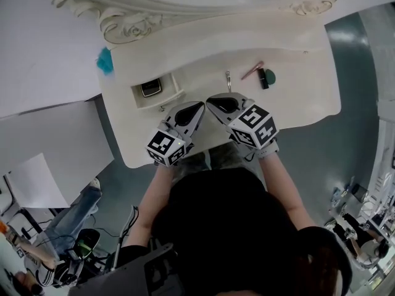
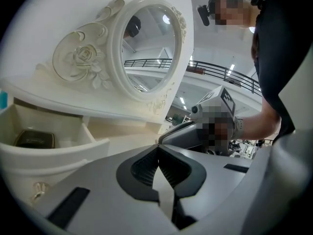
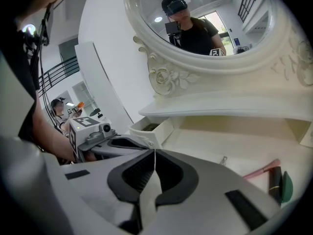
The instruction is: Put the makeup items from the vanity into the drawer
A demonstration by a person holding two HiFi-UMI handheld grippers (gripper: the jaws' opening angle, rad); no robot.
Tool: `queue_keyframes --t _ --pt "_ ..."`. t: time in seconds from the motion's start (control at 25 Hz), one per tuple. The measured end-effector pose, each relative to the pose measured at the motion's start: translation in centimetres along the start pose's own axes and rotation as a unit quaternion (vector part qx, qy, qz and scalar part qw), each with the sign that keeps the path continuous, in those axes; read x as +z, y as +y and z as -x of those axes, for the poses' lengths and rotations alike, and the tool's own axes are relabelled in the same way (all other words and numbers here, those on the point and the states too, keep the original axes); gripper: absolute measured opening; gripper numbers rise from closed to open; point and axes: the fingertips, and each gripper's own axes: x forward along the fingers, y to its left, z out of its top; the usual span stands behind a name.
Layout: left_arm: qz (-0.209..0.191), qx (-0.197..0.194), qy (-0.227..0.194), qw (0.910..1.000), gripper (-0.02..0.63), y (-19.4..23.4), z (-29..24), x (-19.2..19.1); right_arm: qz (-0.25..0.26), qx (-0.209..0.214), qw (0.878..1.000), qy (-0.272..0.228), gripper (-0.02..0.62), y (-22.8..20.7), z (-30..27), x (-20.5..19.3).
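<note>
nearest the person, the left tongs (image 1: 196, 107) and the right tongs (image 1: 215, 100) hang almost tip to tip over the front of the cream vanity worktop (image 1: 296, 103). each has its jaws pressed together on nothing. just beyond them a small silver metal piece (image 1: 228, 79) lies on the bare top. to its right lie a slim pink stick (image 1: 252, 71), a short black tube (image 1: 263, 78) and a dark green round piece (image 1: 271, 76), the last two touching or nearly so. to the left the small cream drawer (image 1: 166, 100) stands pulled out with a dark flat compact (image 1: 150, 88) in it. the step in hand looks like a reach for the next item. i'd part the right tongs before going down, close across the silver piece's narrow side, and keep low so it doesn't skid. farthest back stands the carved oval mirror (image 2: 146, 48).
</note>
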Motion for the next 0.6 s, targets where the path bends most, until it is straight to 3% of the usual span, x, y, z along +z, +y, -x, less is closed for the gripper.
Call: queue_keyframes --t 0.2,0.48,0.6 --pt "0.002 -0.01 0.007 0.9999 0.012 -0.1 -1.5 -0.4 -0.013 -0.032 0.999 0.001 0.026 -2.1 0.2 -1.1" --pt "-0.01 -0.012 0.026 0.9995 0.012 0.1 -2.8 -0.7 0.003 -0.135 0.99 0.039 0.037 -6.7 0.3 -3.1" --pt "-0.008 -0.012 0.033 0.9994 0.012 0.2 -2.9 -0.8 -0.011 -0.162 0.986 0.043 0.135 -8.3 0.2 -3.4"
